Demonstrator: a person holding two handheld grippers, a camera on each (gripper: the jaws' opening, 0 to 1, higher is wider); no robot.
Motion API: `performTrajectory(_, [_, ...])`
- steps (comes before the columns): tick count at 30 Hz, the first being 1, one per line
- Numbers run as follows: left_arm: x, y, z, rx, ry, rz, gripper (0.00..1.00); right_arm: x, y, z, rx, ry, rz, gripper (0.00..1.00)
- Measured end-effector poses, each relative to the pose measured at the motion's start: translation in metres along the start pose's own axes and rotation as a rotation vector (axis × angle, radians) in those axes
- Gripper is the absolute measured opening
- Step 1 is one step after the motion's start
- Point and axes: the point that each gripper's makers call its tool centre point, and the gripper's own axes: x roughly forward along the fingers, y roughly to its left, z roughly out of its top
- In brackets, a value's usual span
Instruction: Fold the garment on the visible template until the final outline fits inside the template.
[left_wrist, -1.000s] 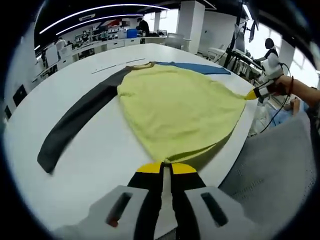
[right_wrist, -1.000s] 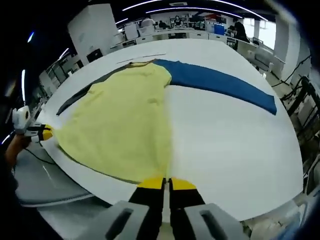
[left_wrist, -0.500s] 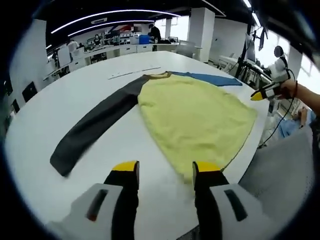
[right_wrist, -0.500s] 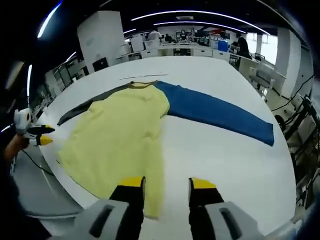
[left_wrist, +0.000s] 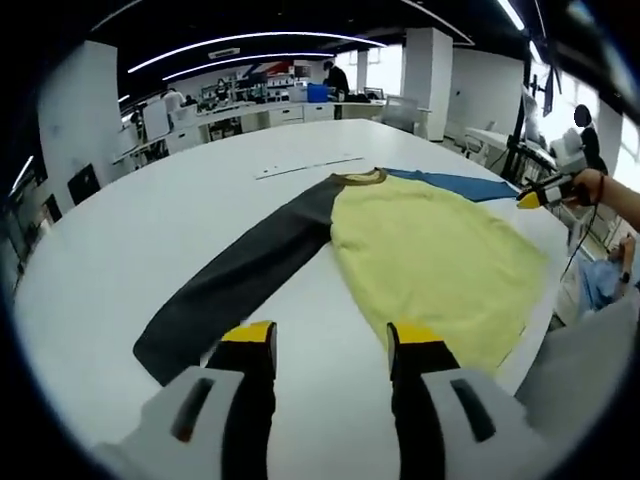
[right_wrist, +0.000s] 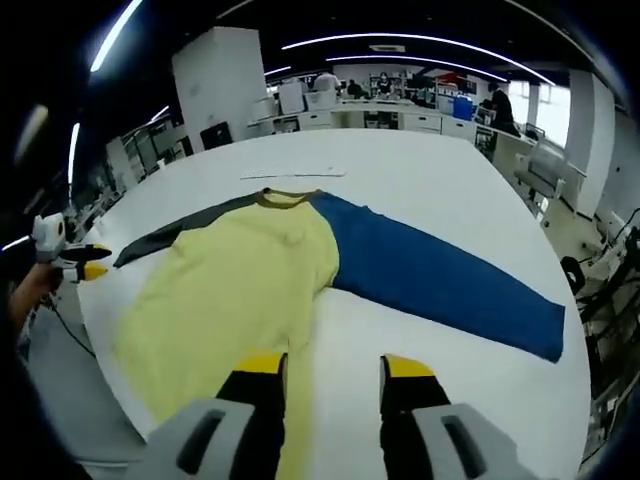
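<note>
Now both my grippers, left (left_wrist: 325, 342) and right (right_wrist: 326, 368), gape empty; dark sleeve (left_wrist: 245, 275) stretches ahead-left of left gripper, nearest it.

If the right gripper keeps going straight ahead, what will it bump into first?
Probably the bare white table just past the open right gripper, between the garment's yellow body and its blue sleeve. Depth is unclear.
</note>
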Motion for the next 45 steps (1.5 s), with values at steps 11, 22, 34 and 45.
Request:
performTrajectory(11, [0.039, 0.012, 0.022, -0.006, -0.029, 0.003, 0.34, 0.045, -0.007, 0.018, -0.070, 0.020, 0.033, 0.30])
performTrajectory(22, [0.083, 0.015, 0.027, 0.020, -0.004, -0.006, 0.28, 0.080, -0.014, 0.027, -0.150, 0.028, 0.052, 0.26])
performTrajectory(34, [0.118, 0.021, 0.021, 0.032, 0.015, 0.017, 0.25, 0.101, -0.024, 0.026, -0.240, 0.050, 0.038, 0.19])
performTrajectory(45, [0.134, 0.026, 0.010, 0.018, 0.030, 0.033, 0.24, 0.110, -0.029, 0.028, -0.232, 0.040, 0.006, 0.07])
